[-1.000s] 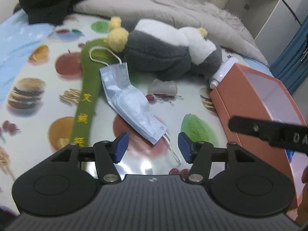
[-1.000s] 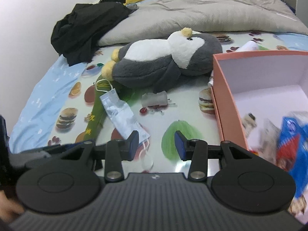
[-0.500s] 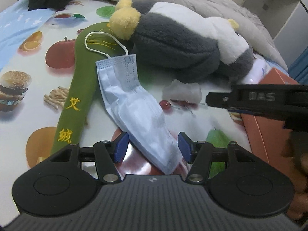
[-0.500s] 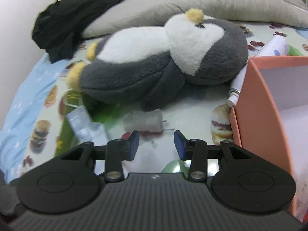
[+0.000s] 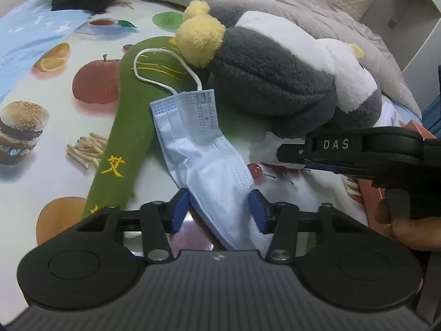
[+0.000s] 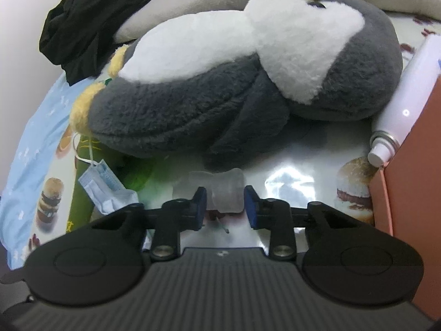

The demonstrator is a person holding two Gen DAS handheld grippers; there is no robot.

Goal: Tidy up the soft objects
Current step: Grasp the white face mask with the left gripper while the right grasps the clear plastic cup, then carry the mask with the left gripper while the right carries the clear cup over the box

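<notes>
Left gripper (image 5: 219, 209): part open, its jaws just closing, straddling the lower end of the blue face mask (image 5: 204, 151) — the right pad is at the mask's edge, the left looks short of it; no firm pinch visible yet.
Right gripper (image 6: 224, 205): narrowly open, jaws just closing round the small clear crumpled wrapper (image 6: 217, 190); the right pad is at its edge, the left not clearly pressing.
Where things lie: mask flat on the fruit-print sheet (image 5: 41, 138), its top end and ear loop resting on the green embroidered pouch (image 5: 129, 127); wrapper just below the grey penguin plush (image 6: 220, 82); pink box (image 6: 413, 165) at the right edge, a white spray bottle (image 6: 399, 96) leaning against its wall.
Risk, mask: a pinch on the loose end alone could let thin fabric slide out; the ear loop draped over the pouch might snag and drag it.
Risk, wrapper: slick and squashy — it may squirt out of the closing pads, or the sheet may get pinched too.
Risk, hands: the two grippers work close together and could knock.
Count: two grippers, one mask, one wrapper, one plush, one pouch, one bottle, one box.
</notes>
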